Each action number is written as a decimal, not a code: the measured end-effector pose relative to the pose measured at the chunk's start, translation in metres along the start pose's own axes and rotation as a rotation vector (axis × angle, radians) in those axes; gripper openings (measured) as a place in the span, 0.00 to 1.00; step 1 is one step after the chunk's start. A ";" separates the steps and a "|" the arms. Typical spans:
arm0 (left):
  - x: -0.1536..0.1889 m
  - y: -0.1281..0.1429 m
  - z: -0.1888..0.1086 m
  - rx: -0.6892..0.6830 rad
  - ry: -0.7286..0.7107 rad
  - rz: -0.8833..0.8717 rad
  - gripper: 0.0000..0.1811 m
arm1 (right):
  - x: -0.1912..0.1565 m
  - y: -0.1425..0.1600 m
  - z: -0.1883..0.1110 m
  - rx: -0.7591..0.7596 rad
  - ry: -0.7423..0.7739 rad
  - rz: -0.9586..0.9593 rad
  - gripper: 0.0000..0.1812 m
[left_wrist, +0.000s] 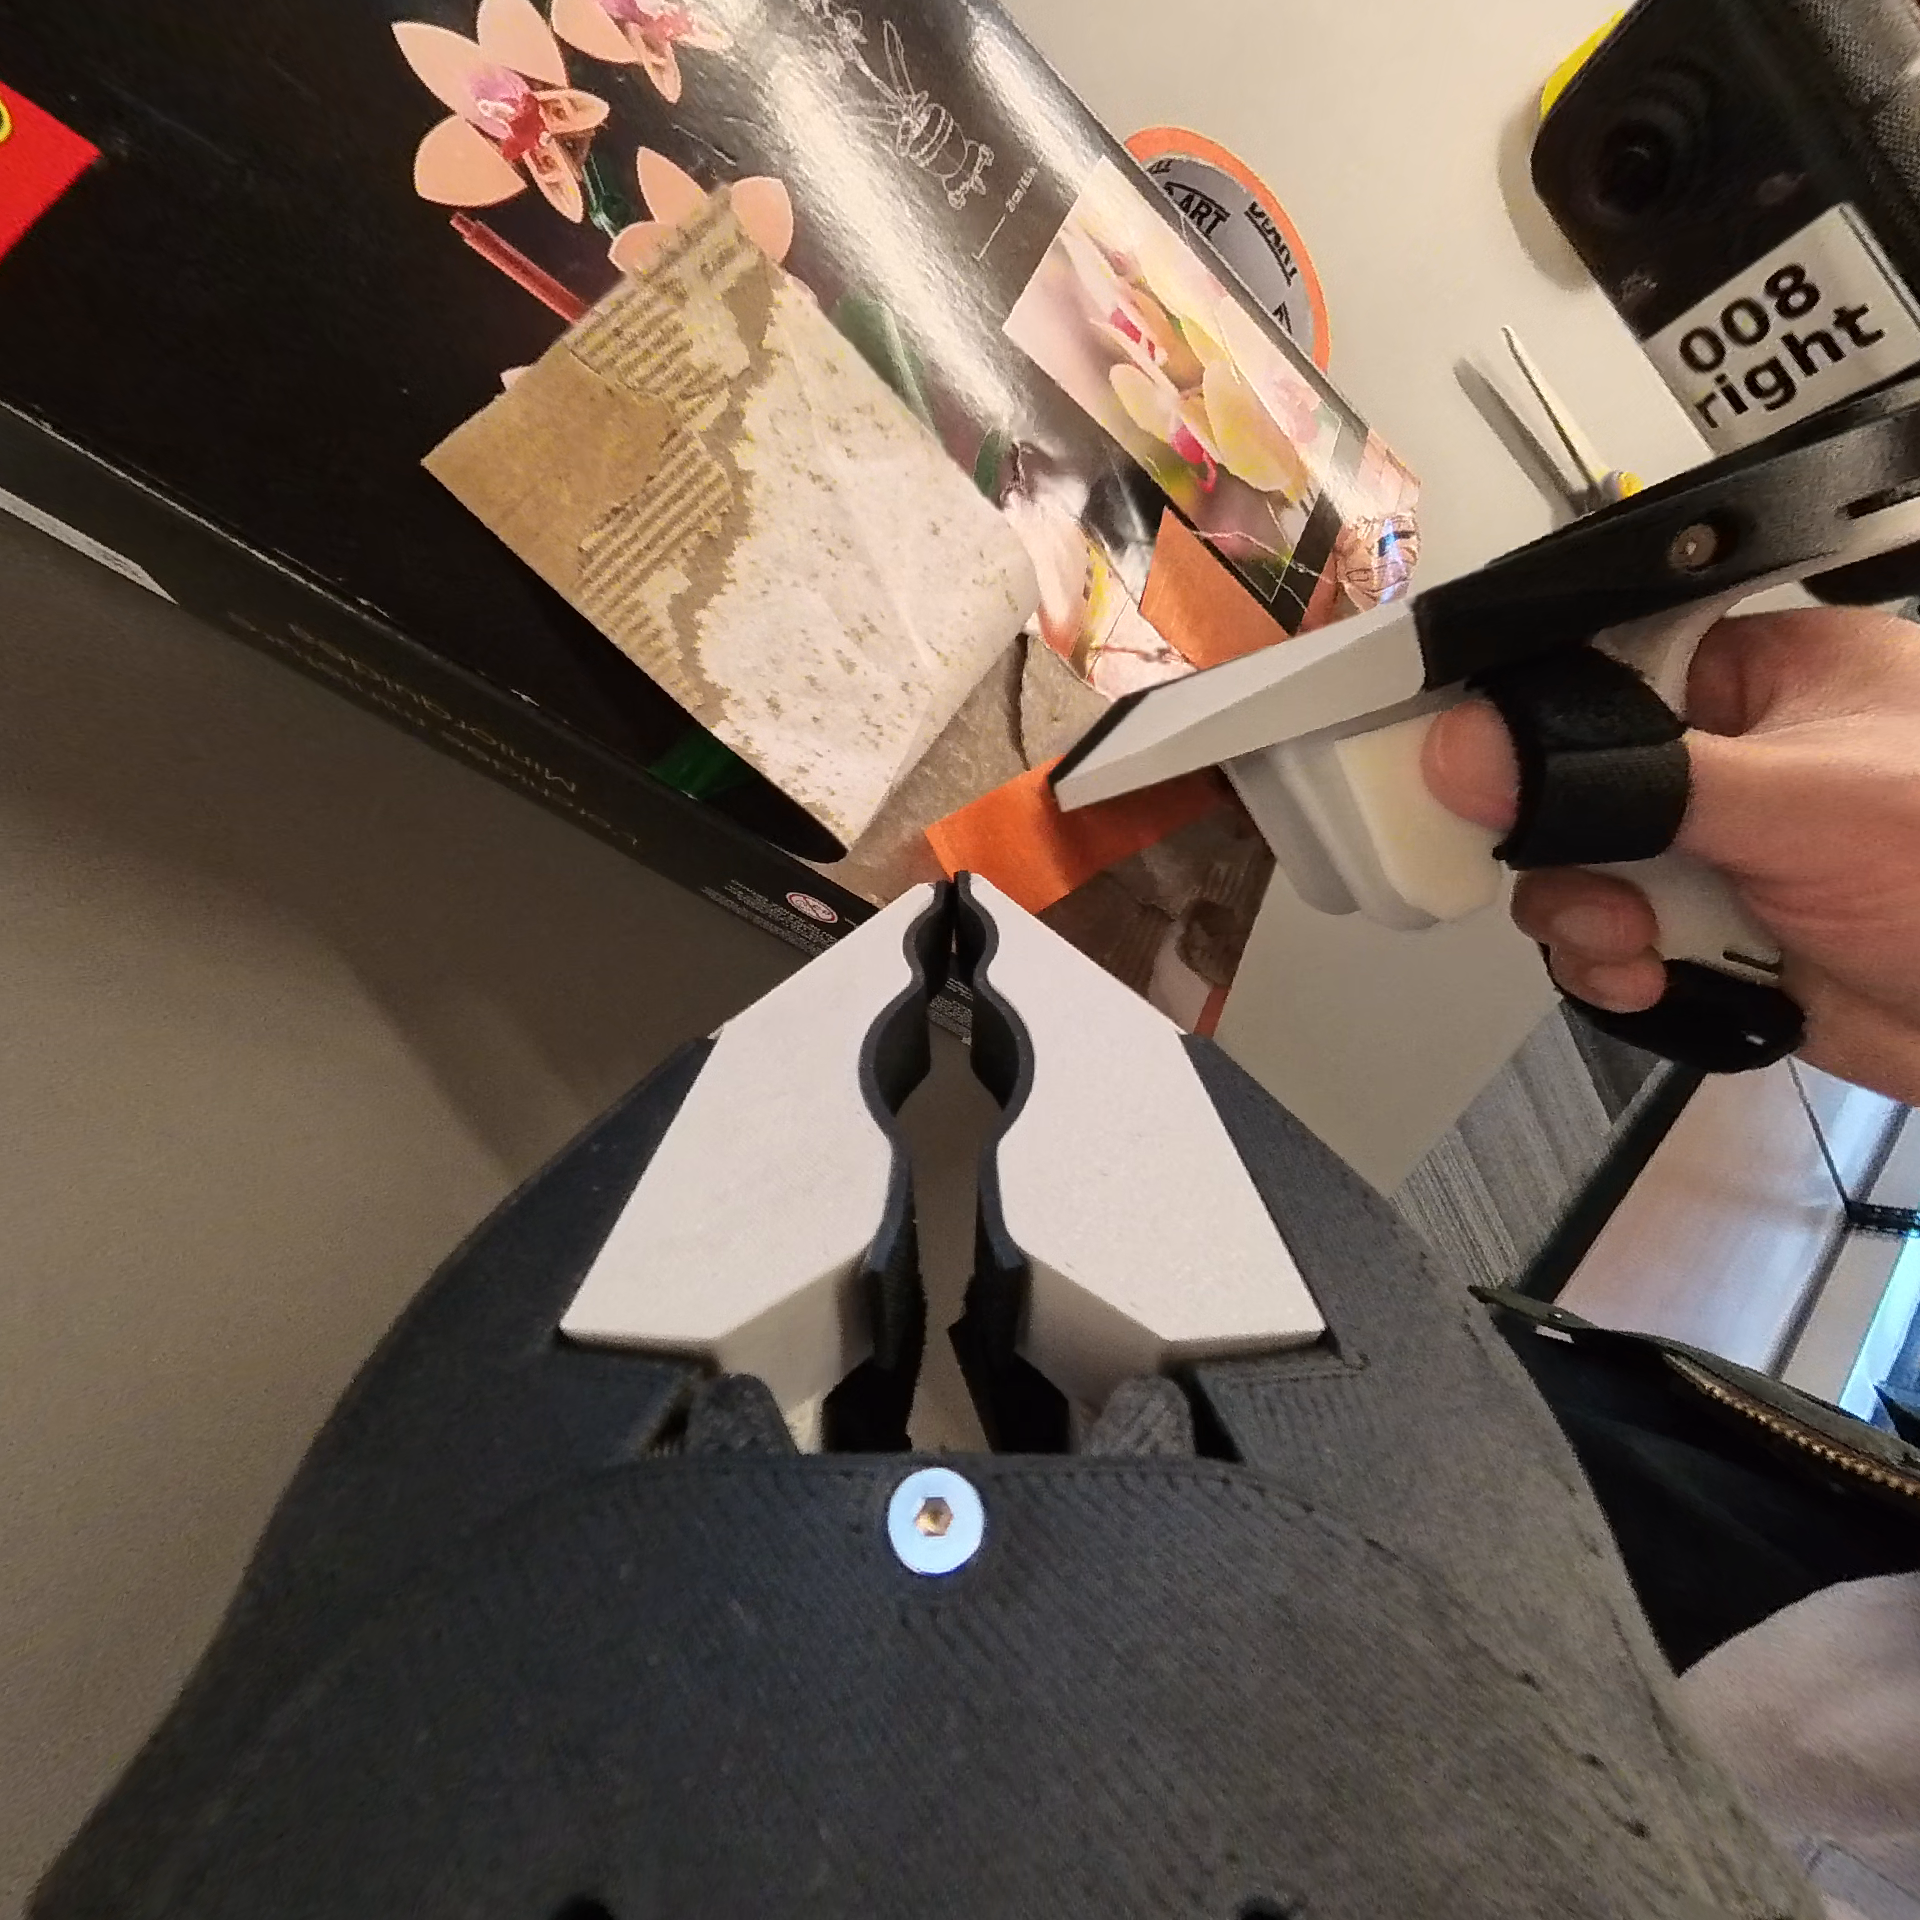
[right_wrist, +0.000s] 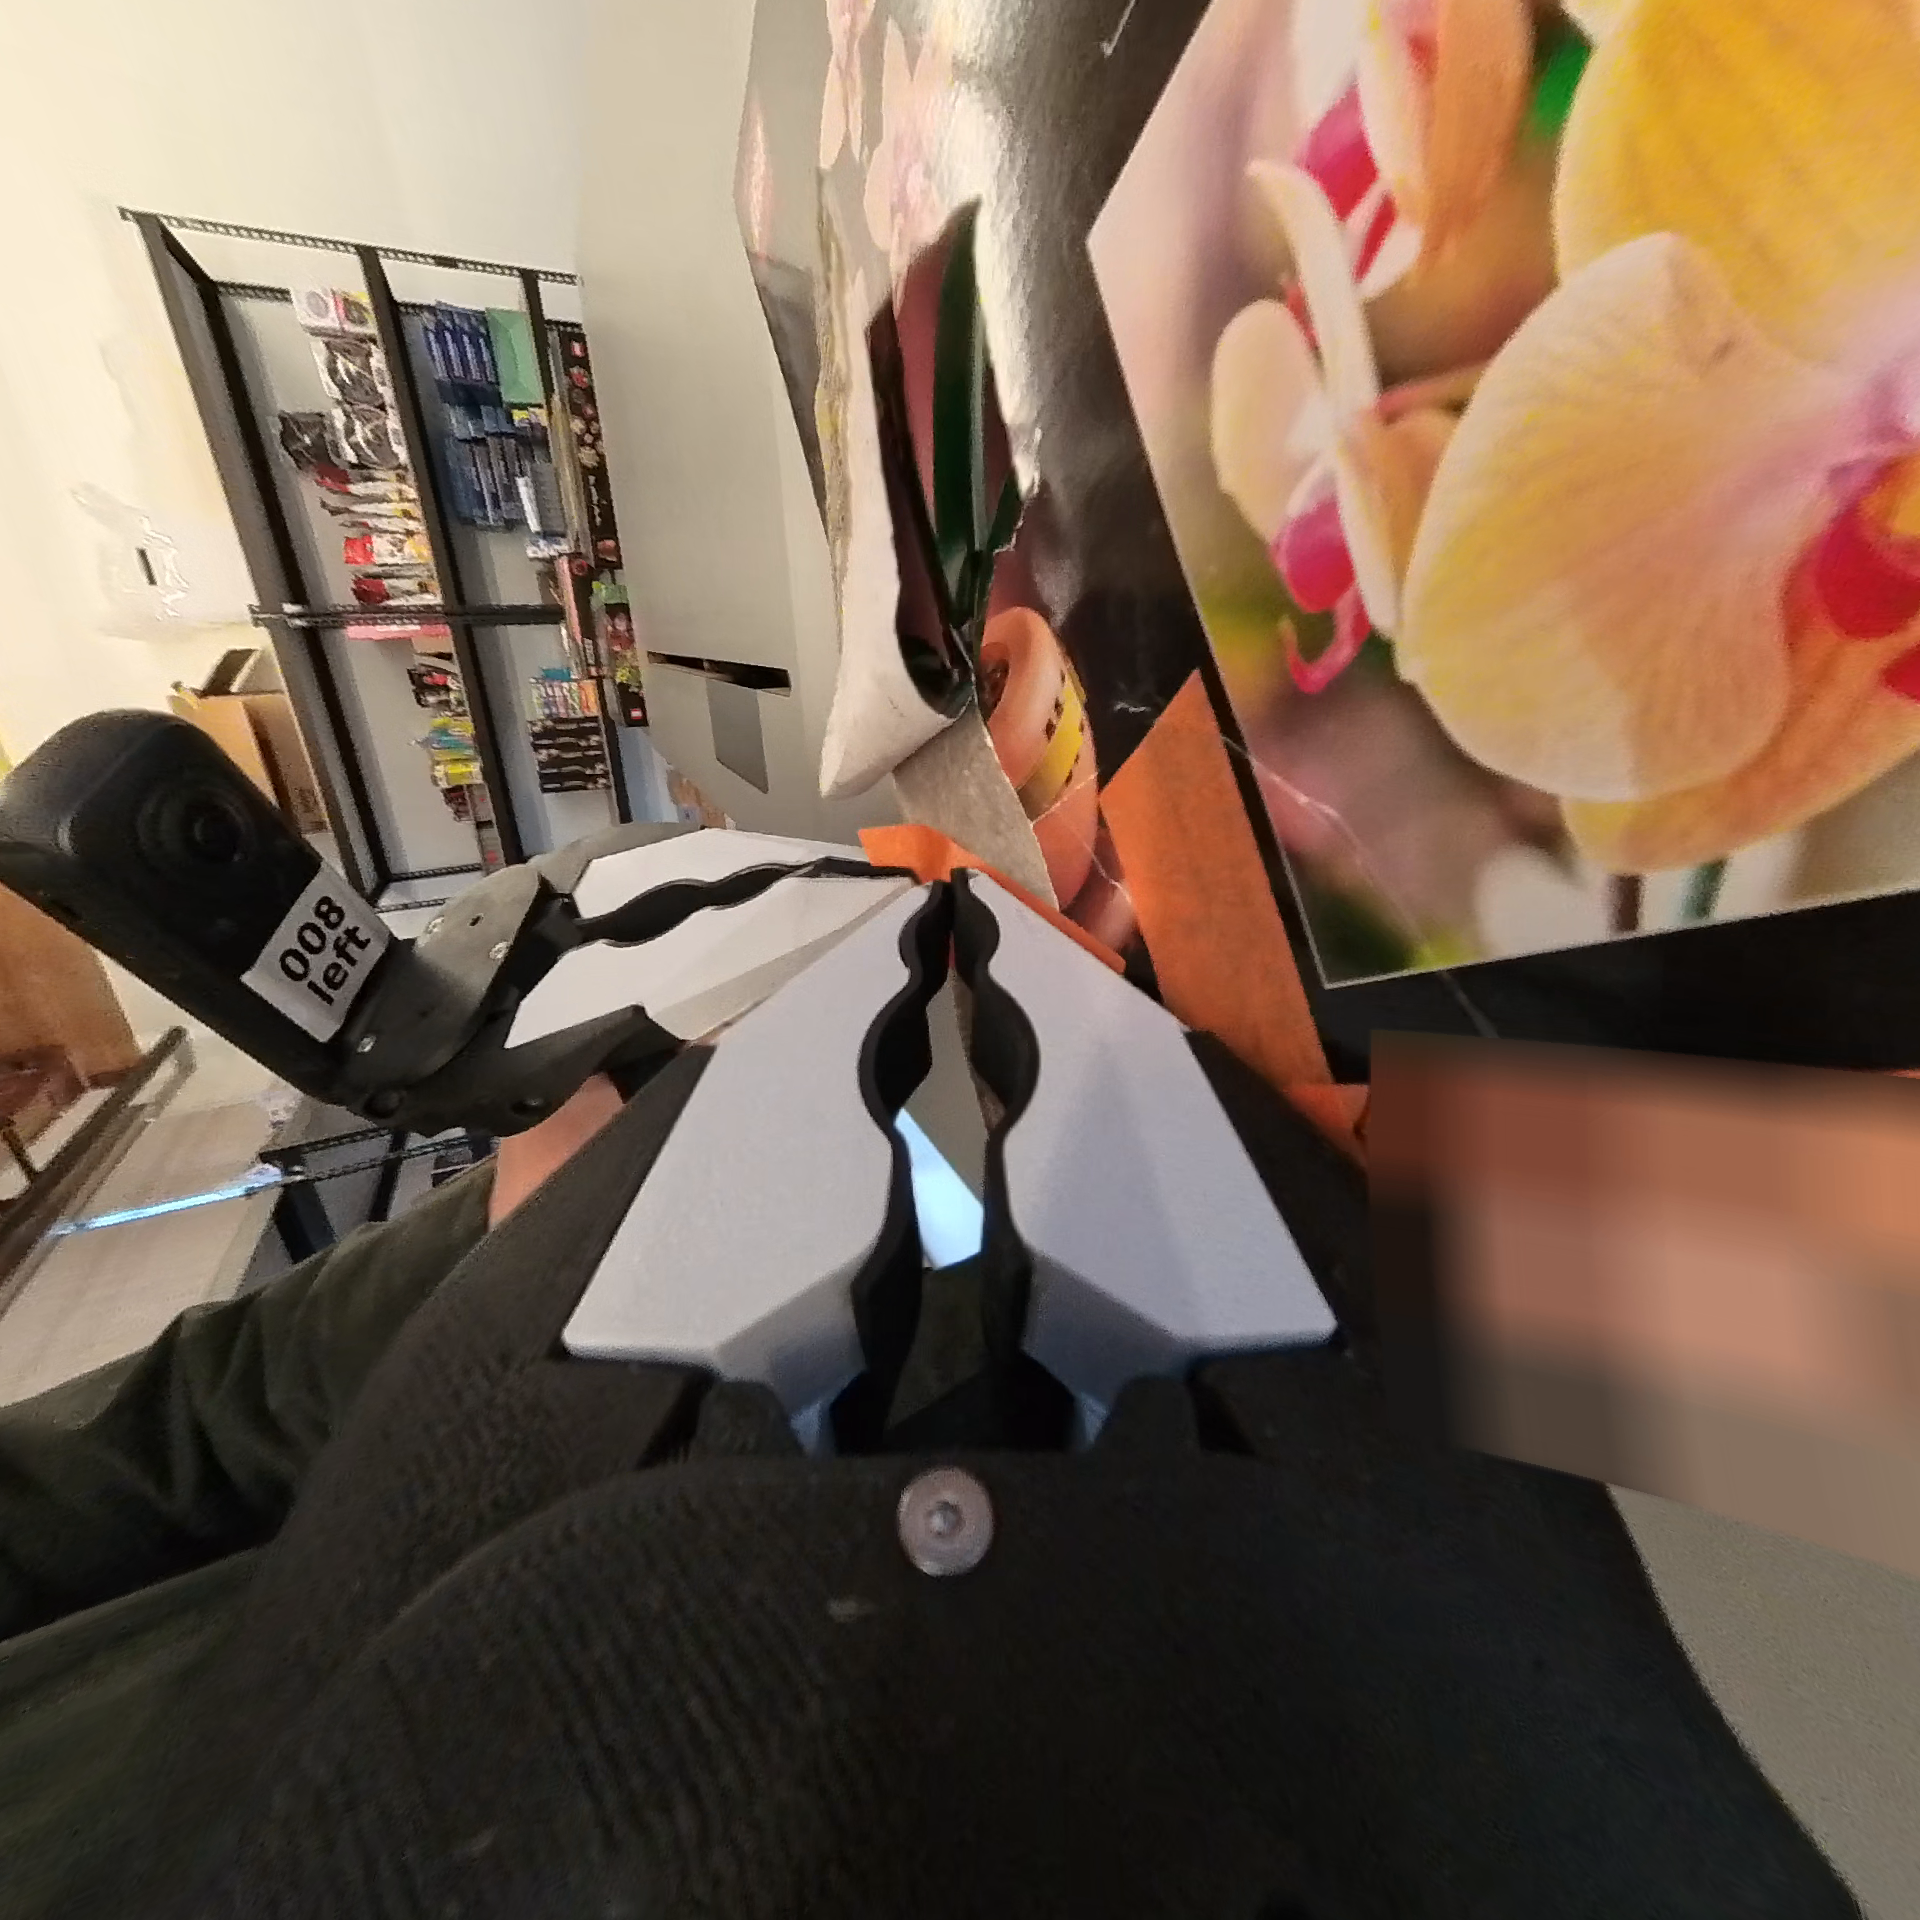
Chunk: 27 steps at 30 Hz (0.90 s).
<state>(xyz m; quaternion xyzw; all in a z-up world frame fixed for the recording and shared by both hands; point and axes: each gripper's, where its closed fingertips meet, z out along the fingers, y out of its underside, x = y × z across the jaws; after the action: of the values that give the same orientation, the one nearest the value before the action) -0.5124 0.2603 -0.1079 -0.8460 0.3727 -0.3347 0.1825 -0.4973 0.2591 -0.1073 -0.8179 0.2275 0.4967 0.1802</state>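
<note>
A black cardboard box (left_wrist: 260, 343) printed with orchid pictures has its face torn down to bare corrugated card. My left gripper (left_wrist: 958, 894) is shut at the box's near corner, its tips pinching the edge of an orange torn flap (left_wrist: 1039, 842). My right gripper (right_wrist: 951, 883) is shut on a grey torn cardboard strip (right_wrist: 961, 800) that hangs from the box (right_wrist: 1039, 208) beside the orange flap (right_wrist: 1174, 831). The right gripper (left_wrist: 1070, 790) comes in from the right, held by a hand (left_wrist: 1766, 831). The left gripper (right_wrist: 852, 864) lies just left of it, tips nearly touching.
An orange tape roll (left_wrist: 1236, 208) and scissors (left_wrist: 1548, 416) lie on the pale table behind the box. A black zipped pouch (left_wrist: 1714, 1455) sits at the near right. Black shelves (right_wrist: 447, 520) with goods stand across the room. A dark sleeve (right_wrist: 208, 1403) crosses the lower left. My left and right fingertips are right by each other.
</note>
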 end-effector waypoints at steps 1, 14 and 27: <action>0.000 0.000 0.000 0.000 0.003 -0.003 0.00 | 0.001 0.000 0.000 0.000 0.012 -0.022 0.00; -0.006 -0.005 -0.001 0.001 0.005 -0.007 0.00 | 0.004 0.002 0.000 -0.043 0.089 -0.177 0.00; -0.008 -0.004 -0.003 -0.055 0.022 -0.033 0.00 | 0.003 0.004 0.000 -0.049 0.005 -0.110 0.00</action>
<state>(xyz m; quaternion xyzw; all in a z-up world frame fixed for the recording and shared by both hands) -0.5160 0.2686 -0.1071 -0.8529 0.3700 -0.3366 0.1493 -0.4982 0.2551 -0.1100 -0.8347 0.1704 0.4894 0.1866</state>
